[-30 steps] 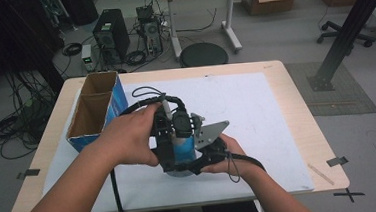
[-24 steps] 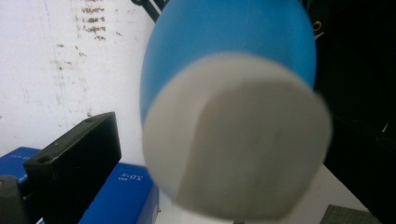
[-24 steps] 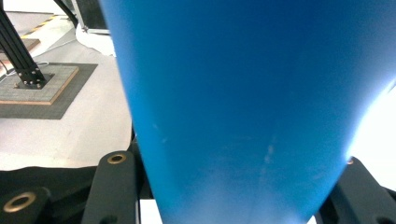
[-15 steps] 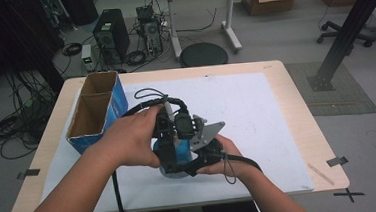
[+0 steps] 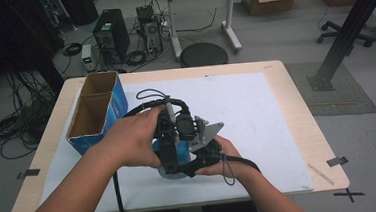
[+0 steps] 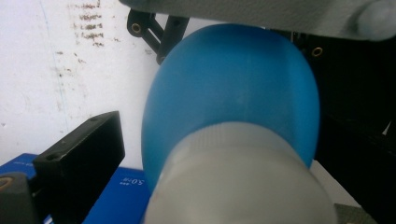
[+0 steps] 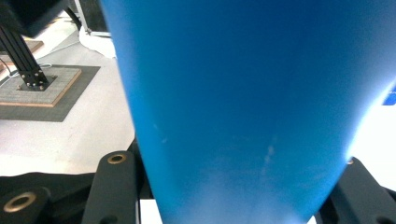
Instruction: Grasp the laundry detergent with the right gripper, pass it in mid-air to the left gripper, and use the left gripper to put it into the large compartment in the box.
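A blue bottle (image 5: 180, 149) with a white cap (image 6: 243, 182) is held between both hands at the front middle of the table. My right gripper (image 5: 202, 152) is shut on the bottle's blue body (image 7: 233, 93), with a black finger (image 7: 114, 179) pressed against each side. My left gripper (image 5: 167, 140) comes in from the cap end, its jaws standing either side of the cap. Its left finger (image 6: 79, 158) stands apart from the cap, with a gap showing. The blue body (image 6: 233, 88) bulges beyond the cap.
An open cardboard box with blue sides (image 5: 96, 115) stands at the table's left. A white sheet (image 5: 261, 106) covers most of the wooden table (image 5: 301, 108). Black cables trail from the grippers. On the floor beyond are computers, cables, a stool and another desk.
Both hands, with the grippers and the bottle, have shifted slightly to the right and toward the near edge. The hold looks the same.
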